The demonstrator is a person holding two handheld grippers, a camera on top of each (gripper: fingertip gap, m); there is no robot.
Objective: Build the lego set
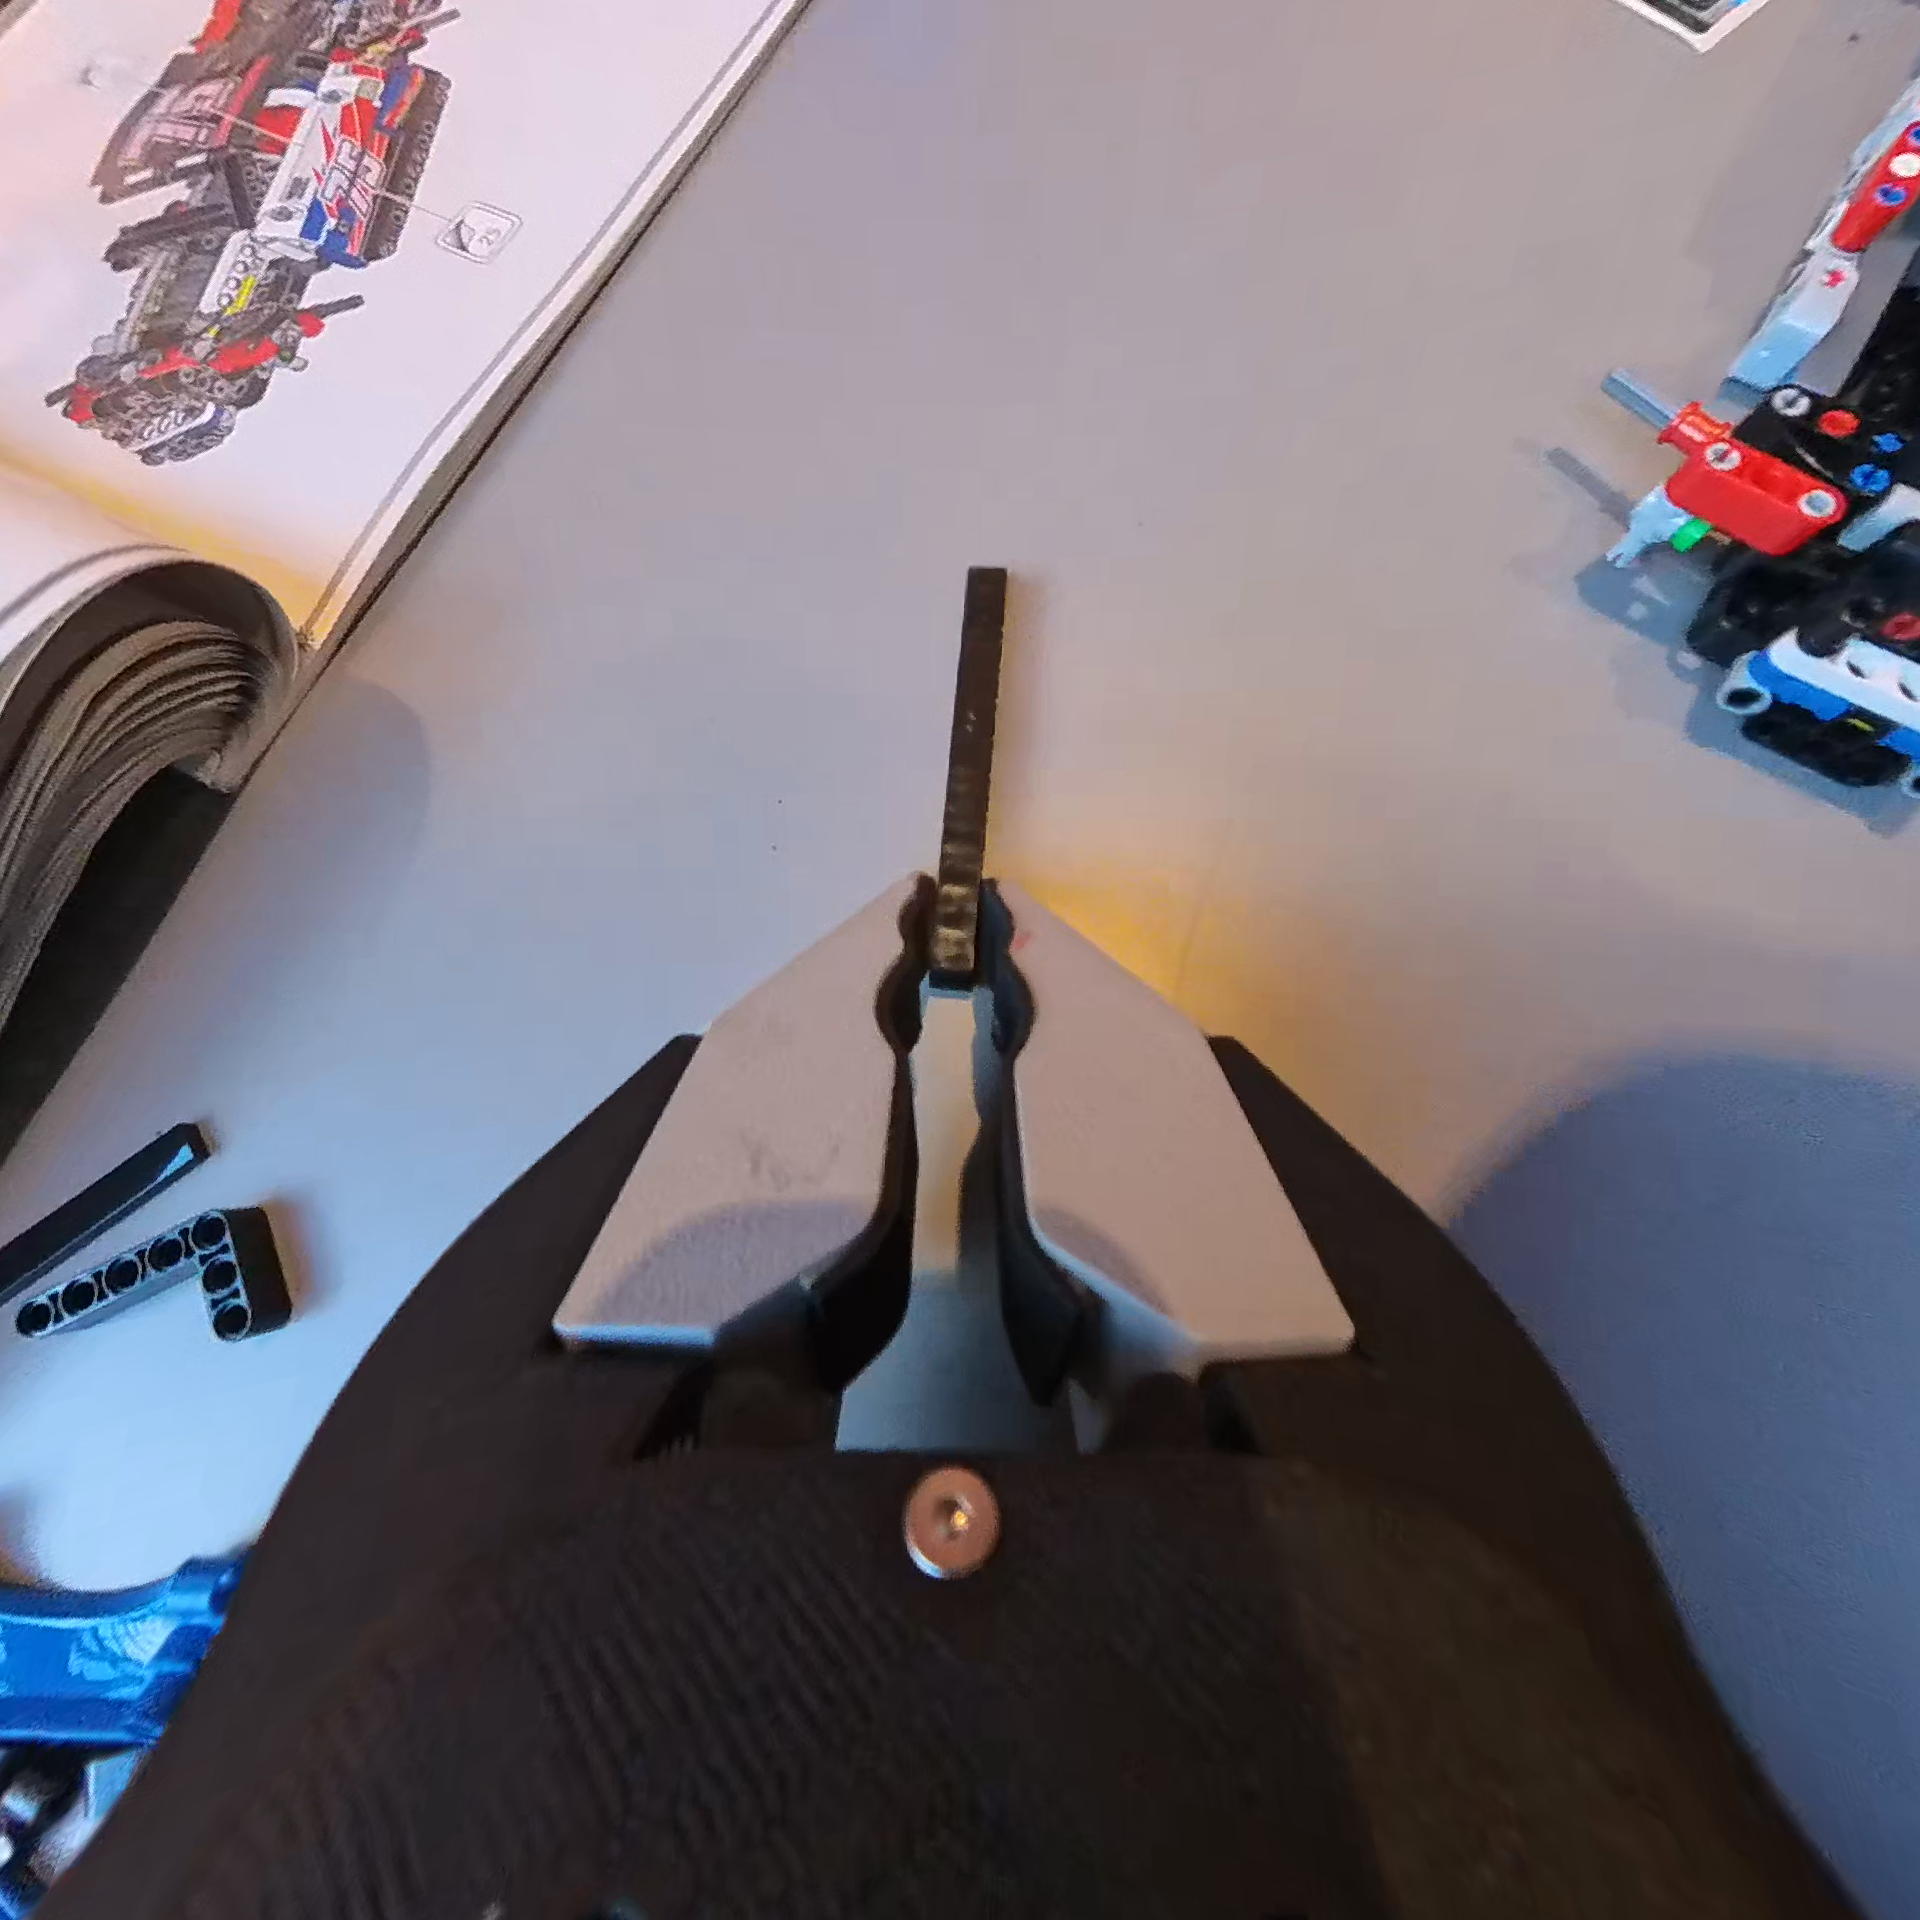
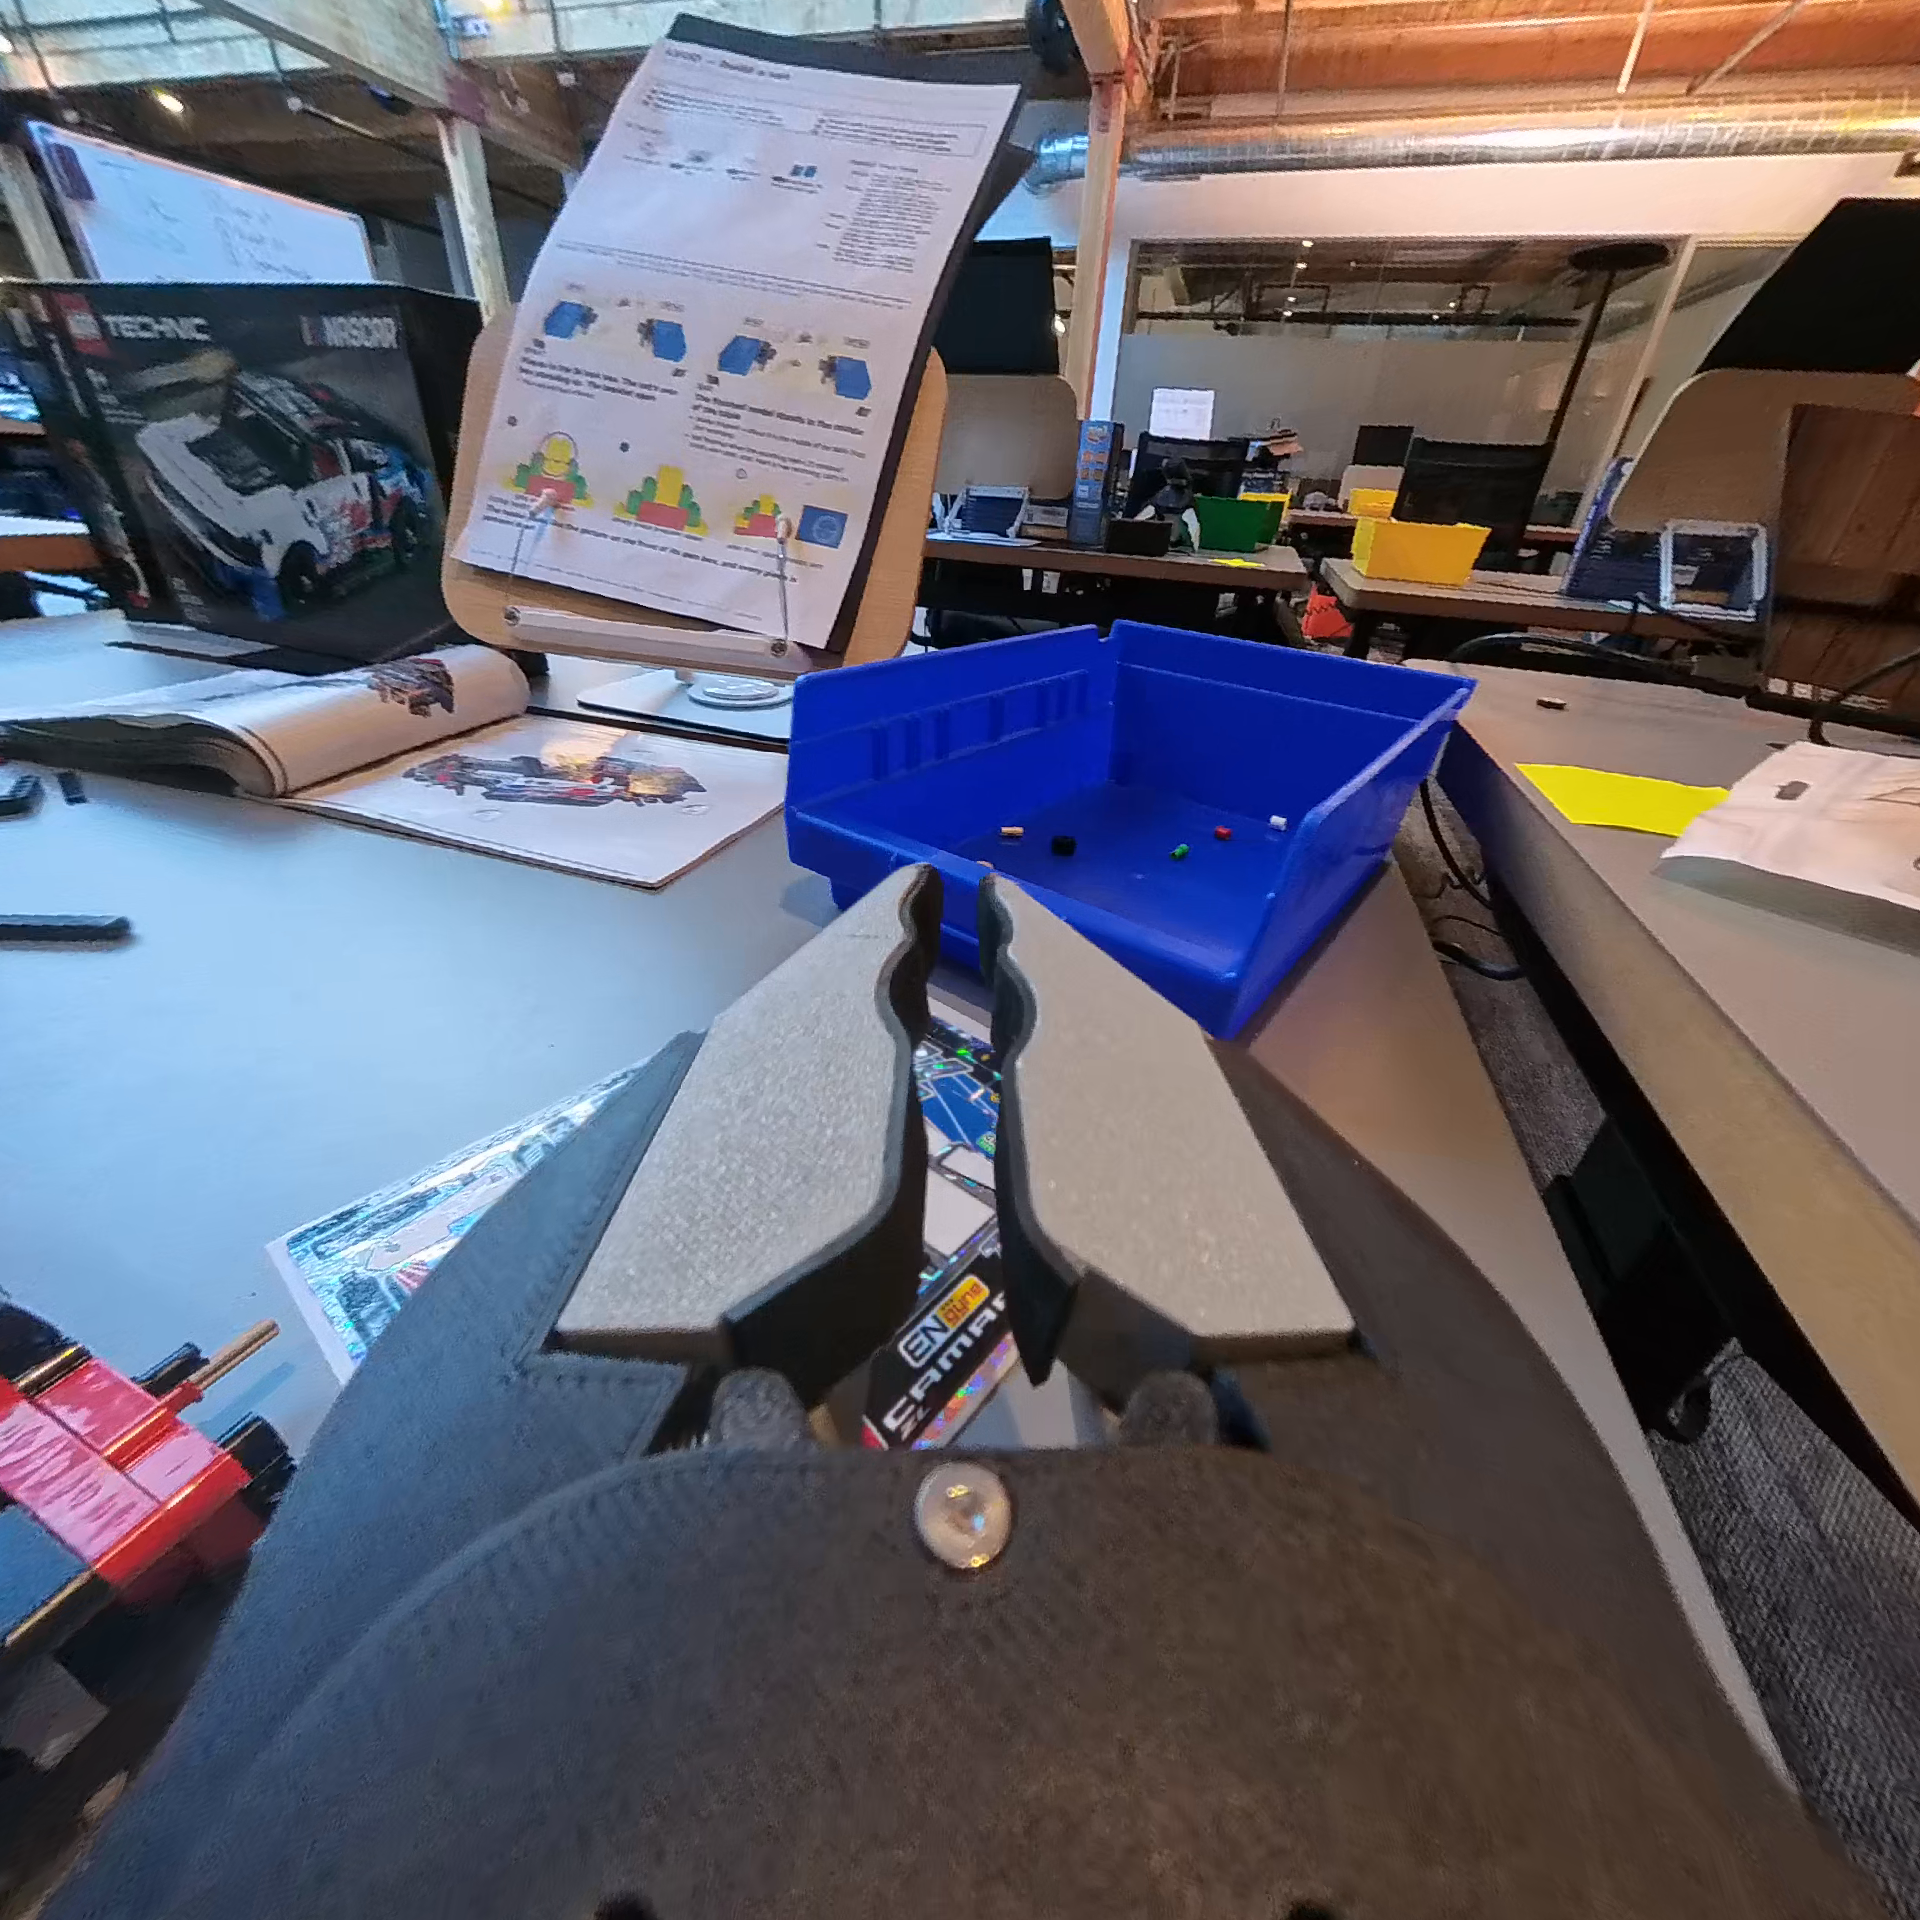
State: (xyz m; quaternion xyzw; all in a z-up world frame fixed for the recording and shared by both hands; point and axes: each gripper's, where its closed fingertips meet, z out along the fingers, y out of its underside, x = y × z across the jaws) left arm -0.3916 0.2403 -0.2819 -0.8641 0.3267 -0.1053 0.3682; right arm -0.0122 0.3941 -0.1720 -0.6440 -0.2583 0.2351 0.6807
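My left gripper (image 1: 958,904) is shut on the near end of a long thin black Lego beam (image 1: 977,727). The beam points straight ahead over the grey table (image 1: 1195,312). The partly built car model (image 1: 1818,499), in red, black, white and blue, lies at the right edge. My right gripper (image 2: 961,894) hovers in front of a blue bin (image 2: 1351,935). Its fingertips are nearly together with nothing between them. A red and black part of the model (image 2: 114,1455) shows at the lower left of the right wrist view.
The open instruction booklet (image 1: 312,208) lies at the upper left. A black L-shaped beam (image 1: 156,1273) and a black strip (image 1: 104,1205) lie at the left. A sticker sheet (image 2: 416,1257) lies under my right gripper. The bin holds several tiny pieces. The set's box (image 2: 260,457) and a paper stand (image 2: 727,343) are behind. The gap from one gripper's tips to the other's is roughly 45 cm.
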